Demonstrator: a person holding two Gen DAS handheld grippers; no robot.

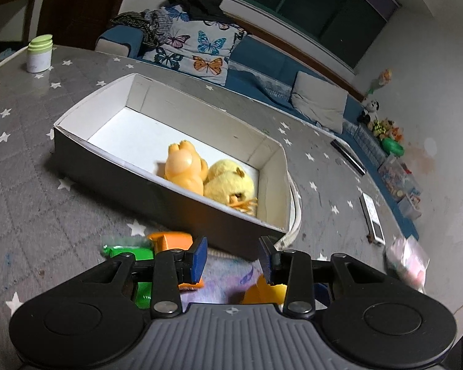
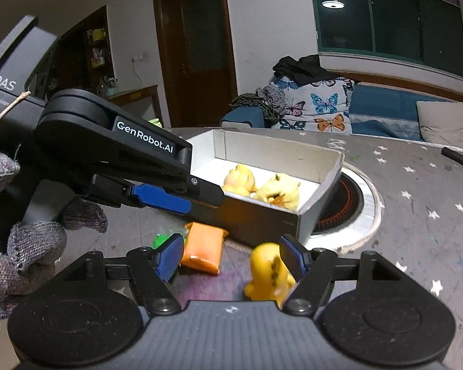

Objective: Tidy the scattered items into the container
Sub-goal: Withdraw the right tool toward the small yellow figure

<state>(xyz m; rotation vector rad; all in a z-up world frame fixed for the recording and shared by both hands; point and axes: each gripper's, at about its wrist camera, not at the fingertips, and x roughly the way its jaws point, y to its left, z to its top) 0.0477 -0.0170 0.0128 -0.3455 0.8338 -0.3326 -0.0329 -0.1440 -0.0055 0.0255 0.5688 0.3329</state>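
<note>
Container (image 1: pixel 86 166) first: from the left wrist view we've got the open box sitting on the starry grey table (image 1: pixel 31 185), up around 11 o'clock from our left gripper (image 1: pixel 233 257). Inside it, at the near-right end, an orange figure (image 1: pixel 183 169) leans against a fluffy yellow plush (image 1: pixel 228 182). Our left gripper's blue pads are spread with nothing pinched; an orange packet (image 1: pixel 169 240) and something green (image 1: pixel 129 251) lie at 10 o'clock.

Over on the right wrist view, our right gripper (image 2: pixel 231 257) is also spread. A yellow figure (image 2: pixel 267 269) stands by its right pad, maybe touching, it's blurry. The box (image 2: pixel 262 215) is at 12 o'clock, orange packet (image 2: pixel 203 248) at 11.
</note>
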